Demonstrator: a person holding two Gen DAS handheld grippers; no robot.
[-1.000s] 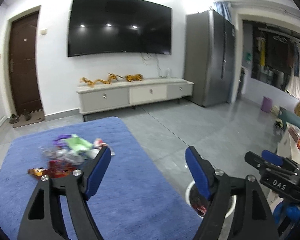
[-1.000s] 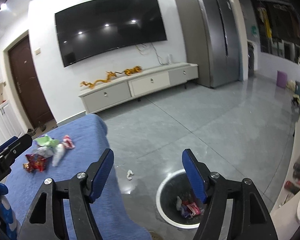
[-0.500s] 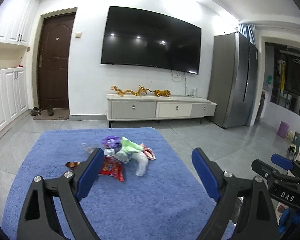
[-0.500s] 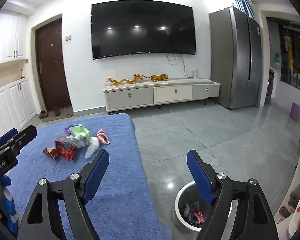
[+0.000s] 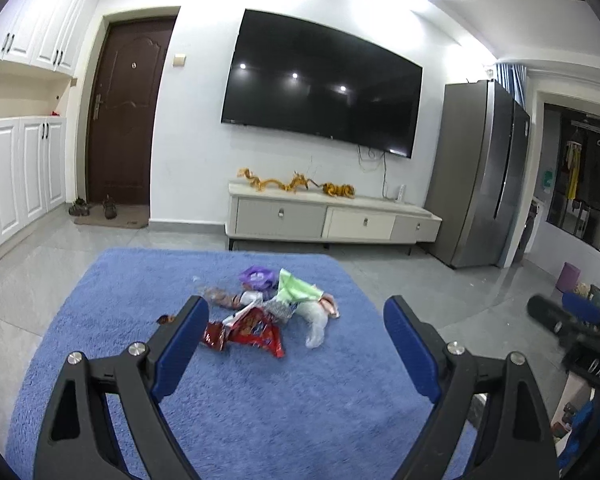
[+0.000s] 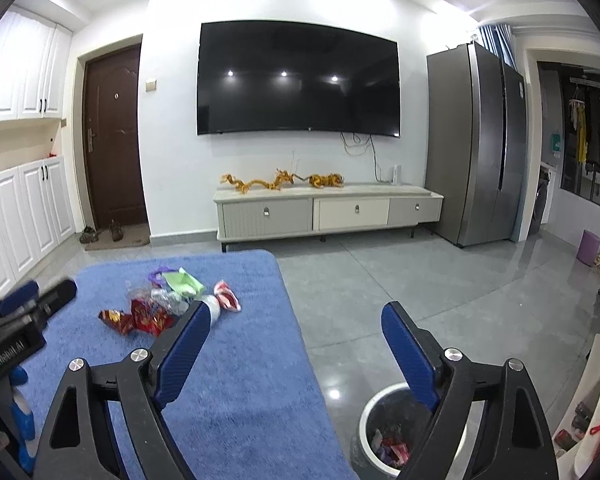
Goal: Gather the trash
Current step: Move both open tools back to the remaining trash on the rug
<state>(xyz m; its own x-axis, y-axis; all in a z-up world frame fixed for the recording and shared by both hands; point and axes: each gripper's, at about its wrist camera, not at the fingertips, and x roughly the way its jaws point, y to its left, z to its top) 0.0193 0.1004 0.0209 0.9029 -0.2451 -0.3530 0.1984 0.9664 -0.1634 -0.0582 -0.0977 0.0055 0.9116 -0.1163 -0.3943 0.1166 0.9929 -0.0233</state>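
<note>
A pile of trash lies on a blue cloth-covered table (image 5: 260,400): a red snack wrapper (image 5: 256,330), a green wrapper (image 5: 296,289), a purple wrapper (image 5: 256,276) and a clear plastic piece (image 5: 315,326). My left gripper (image 5: 296,340) is open and empty, above the table just short of the pile. My right gripper (image 6: 296,340) is open and empty, over the table's right edge; the pile (image 6: 168,304) lies to its left. A white trash bin (image 6: 392,436) holding several wrappers stands on the floor below the right gripper.
Grey tiled floor (image 6: 400,280) runs to a TV cabinet (image 6: 328,210) at the far wall under a large TV (image 6: 298,84). A steel fridge (image 6: 480,144) stands to the right, a brown door (image 6: 114,140) to the left. The other gripper shows at each view's edge.
Both views have swung left and tilted up: the trash pile moved toward the centre of the left view, and the bin slid to the lower right of the right view. Both grippers stayed open.
</note>
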